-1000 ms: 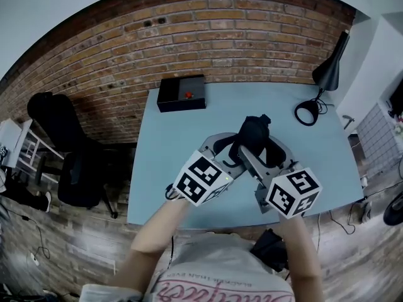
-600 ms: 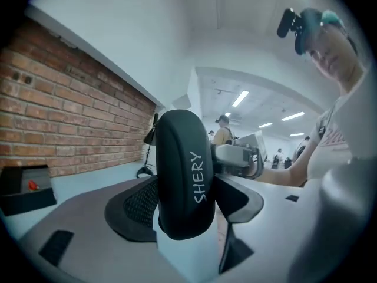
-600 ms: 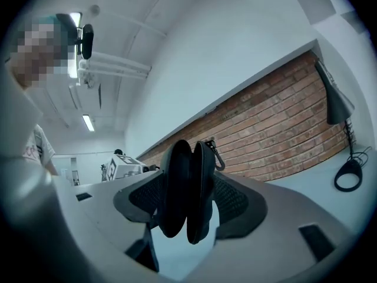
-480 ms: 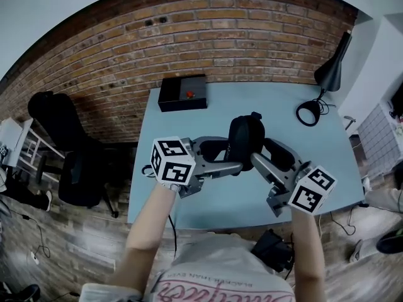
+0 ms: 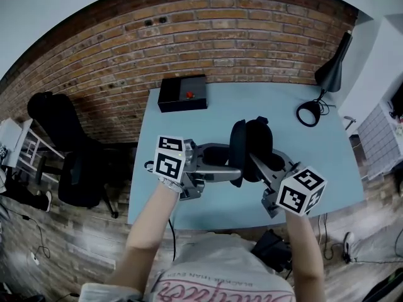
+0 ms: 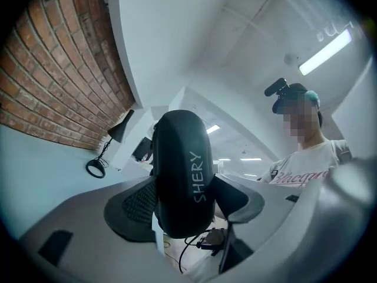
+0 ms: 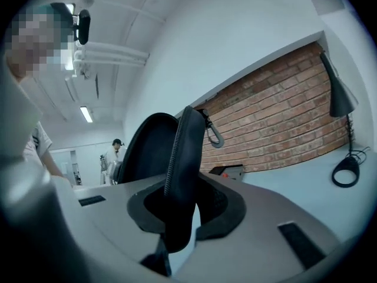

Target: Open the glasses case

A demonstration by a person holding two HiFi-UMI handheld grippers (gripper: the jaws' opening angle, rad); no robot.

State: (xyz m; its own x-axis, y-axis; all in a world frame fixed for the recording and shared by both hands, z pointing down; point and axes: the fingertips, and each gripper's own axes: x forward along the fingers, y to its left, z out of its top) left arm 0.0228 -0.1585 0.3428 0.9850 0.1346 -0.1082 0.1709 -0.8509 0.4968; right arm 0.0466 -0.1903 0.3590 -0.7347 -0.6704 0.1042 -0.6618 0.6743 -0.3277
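Left gripper (image 6: 184, 204) jaws squeeze the lettered case (image 6: 179, 158); only the right gripper (image 7: 185, 208) view shows its just-closed jaws pinching the zipper (image 7: 175, 152).

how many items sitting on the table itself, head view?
2: black box at the far left, black desk lamp at the far right. The case may hide more.

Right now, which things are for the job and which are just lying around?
For the job: glasses case, partly open; left gripper, clamping one half; right gripper, jaws just closing on the other half.
Lying about: black box, desk lamp, office chair.
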